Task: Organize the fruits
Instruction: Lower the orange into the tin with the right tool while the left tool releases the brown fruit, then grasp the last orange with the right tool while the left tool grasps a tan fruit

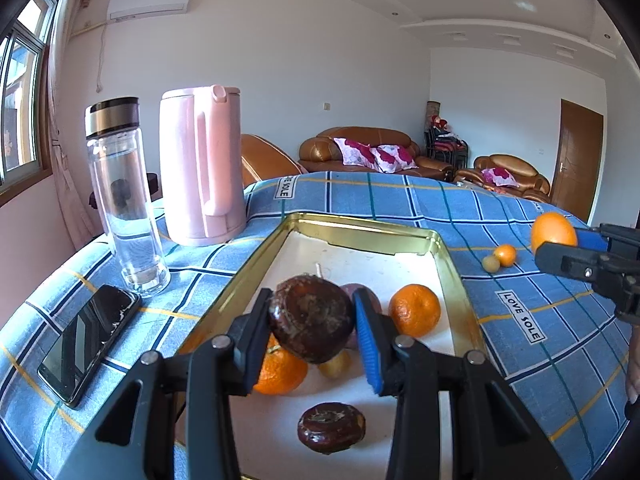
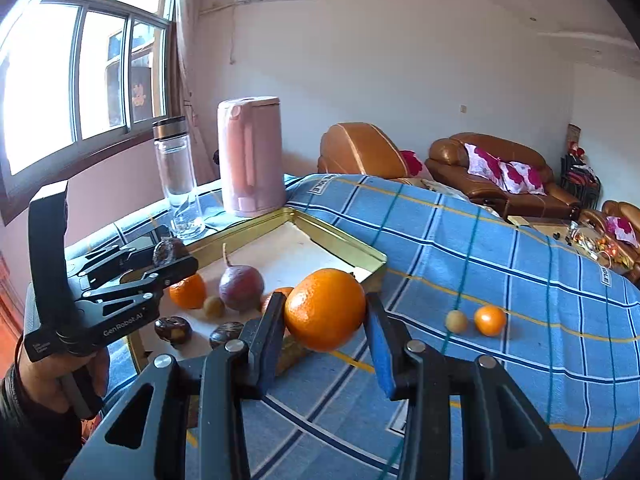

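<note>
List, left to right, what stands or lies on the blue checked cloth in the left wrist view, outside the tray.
Phone → glass bottle → pink kettle → small pale fruit → small orange fruit.

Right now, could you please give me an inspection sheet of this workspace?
Surface: blue checked cloth over the table.
Job's things: gold tray holding mandarins, a purple fruit and dark brown fruits; small orange fruit and pale round fruit lie outside on the cloth.
Clutter: pink kettle, glass bottle, phone.
Grippers: left gripper shut on dark brown fruit above the tray; right gripper shut on orange.
Cables: nothing seen.
Surroundings: brown sofas, window.
</note>
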`<move>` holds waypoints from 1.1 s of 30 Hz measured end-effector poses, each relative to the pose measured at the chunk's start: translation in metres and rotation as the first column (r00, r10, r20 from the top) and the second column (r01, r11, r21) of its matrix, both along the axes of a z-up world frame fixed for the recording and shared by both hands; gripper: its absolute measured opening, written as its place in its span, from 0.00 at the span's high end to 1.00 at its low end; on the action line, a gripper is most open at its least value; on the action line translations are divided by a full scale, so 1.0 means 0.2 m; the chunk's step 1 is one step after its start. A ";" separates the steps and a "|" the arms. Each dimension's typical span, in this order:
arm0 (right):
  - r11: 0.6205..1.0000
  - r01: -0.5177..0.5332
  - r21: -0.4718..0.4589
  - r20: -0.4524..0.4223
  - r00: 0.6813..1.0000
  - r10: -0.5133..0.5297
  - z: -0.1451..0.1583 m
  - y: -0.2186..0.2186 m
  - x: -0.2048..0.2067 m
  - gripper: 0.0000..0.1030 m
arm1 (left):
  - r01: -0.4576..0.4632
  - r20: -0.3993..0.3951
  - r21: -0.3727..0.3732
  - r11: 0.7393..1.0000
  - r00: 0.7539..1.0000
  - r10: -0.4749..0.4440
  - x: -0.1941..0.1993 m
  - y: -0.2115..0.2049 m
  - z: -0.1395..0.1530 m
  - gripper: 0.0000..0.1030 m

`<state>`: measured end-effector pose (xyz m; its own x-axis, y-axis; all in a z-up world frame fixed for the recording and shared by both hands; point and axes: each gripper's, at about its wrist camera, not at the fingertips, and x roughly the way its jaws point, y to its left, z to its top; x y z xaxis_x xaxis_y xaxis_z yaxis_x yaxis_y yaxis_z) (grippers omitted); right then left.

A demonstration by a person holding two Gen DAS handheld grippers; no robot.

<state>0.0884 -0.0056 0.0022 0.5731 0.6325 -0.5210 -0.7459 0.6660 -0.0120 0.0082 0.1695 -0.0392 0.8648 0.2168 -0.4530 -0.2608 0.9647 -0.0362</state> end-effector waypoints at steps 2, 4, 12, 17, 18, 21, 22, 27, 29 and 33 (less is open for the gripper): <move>1.000 -0.031 -0.004 -0.009 0.999 0.031 -0.01 0.07 -0.02 0.60 | -0.008 -0.005 -0.005 1.000 1.000 0.008 0.00 0.02 -0.01 0.60; 0.998 -0.054 -0.017 -0.009 0.998 0.054 -0.03 0.13 -0.03 0.60 | -0.011 -0.007 -0.010 1.000 1.000 0.011 -0.01 0.04 -0.01 0.60; 0.991 -0.123 -0.060 -0.029 0.992 0.121 -0.13 0.31 -0.09 0.60 | -0.021 -0.030 -0.011 1.000 0.999 0.021 -0.01 0.07 -0.03 0.60; 0.985 -0.150 -0.083 -0.051 0.988 0.146 -0.18 0.36 -0.10 0.60 | -0.023 -0.045 -0.017 1.000 0.999 0.022 -0.01 0.09 -0.06 0.60; 0.983 -0.159 -0.088 -0.055 0.987 0.154 -0.19 0.37 -0.10 0.60 | -0.023 -0.048 -0.018 1.000 0.999 0.022 -0.01 0.09 -0.06 0.60; 0.979 -0.178 -0.102 -0.065 0.983 0.172 -0.21 0.39 -0.11 0.60 | -0.024 -0.058 -0.018 1.000 0.998 0.023 -0.01 0.09 -0.07 0.60; 0.976 -0.190 -0.108 -0.072 0.980 0.183 -0.22 0.40 -0.12 0.60 | -0.025 -0.062 -0.019 1.000 0.998 0.024 0.00 0.09 -0.07 0.60; 0.972 -0.212 -0.098 -0.082 0.975 0.205 -0.23 0.40 -0.13 0.53 | -0.048 -0.050 -0.009 0.999 0.998 0.048 -0.01 0.09 -0.05 0.50; 0.974 -0.206 -0.092 -0.072 0.977 0.199 -0.22 0.38 -0.12 0.45 | -0.056 -0.041 -0.004 0.998 0.998 0.056 -0.02 0.09 -0.03 0.44; 0.981 -0.176 -0.086 -0.037 0.984 0.173 -0.17 0.27 -0.11 0.43 | -0.074 0.001 -0.006 0.997 0.997 0.074 -0.04 0.07 0.03 0.28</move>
<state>0.0663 0.0489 -0.0323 0.4417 0.6723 -0.5941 -0.8515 0.5227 -0.0414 -0.0007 0.1831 -0.0331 0.8471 0.2778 -0.4531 -0.3316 0.9425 -0.0422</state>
